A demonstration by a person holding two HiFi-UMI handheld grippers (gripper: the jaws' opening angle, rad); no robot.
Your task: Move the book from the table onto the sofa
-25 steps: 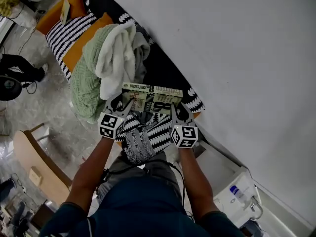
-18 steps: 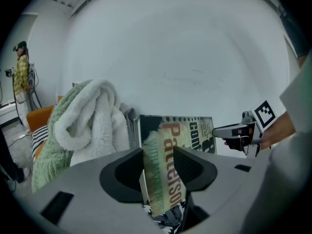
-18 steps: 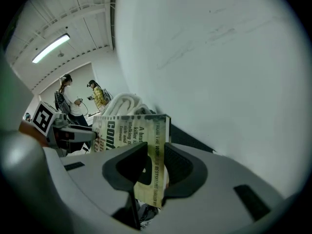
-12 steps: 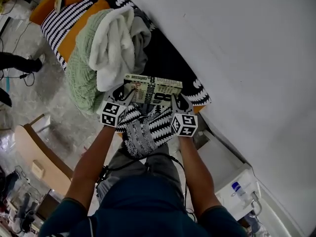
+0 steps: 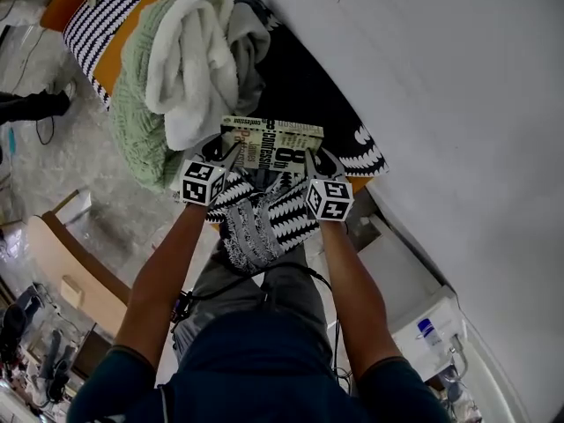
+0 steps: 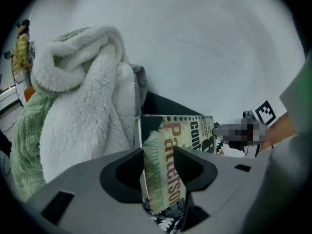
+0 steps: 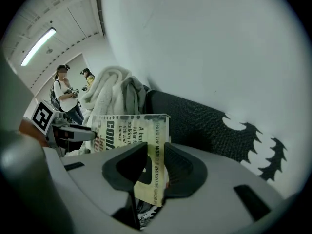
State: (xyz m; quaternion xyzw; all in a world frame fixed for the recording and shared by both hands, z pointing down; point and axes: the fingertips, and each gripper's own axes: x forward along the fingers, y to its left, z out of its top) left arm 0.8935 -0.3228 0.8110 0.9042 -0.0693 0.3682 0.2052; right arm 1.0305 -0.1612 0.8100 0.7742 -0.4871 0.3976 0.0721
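OK, near me, both claws are shut tight on the book (image 5: 271, 144). L claw (image 5: 232, 159) bites its left end, R claw (image 5: 315, 162) bites its right end. Under the claws is a zigzag cloth (image 5: 260, 227). The book is held flat over the dark sofa (image 5: 295, 95) seat; can't tell if it touches. Further back on the sofa lie a white blanket (image 5: 189, 55) & a green blanket (image 5: 132, 113). Behind is a white wall (image 5: 441, 77).
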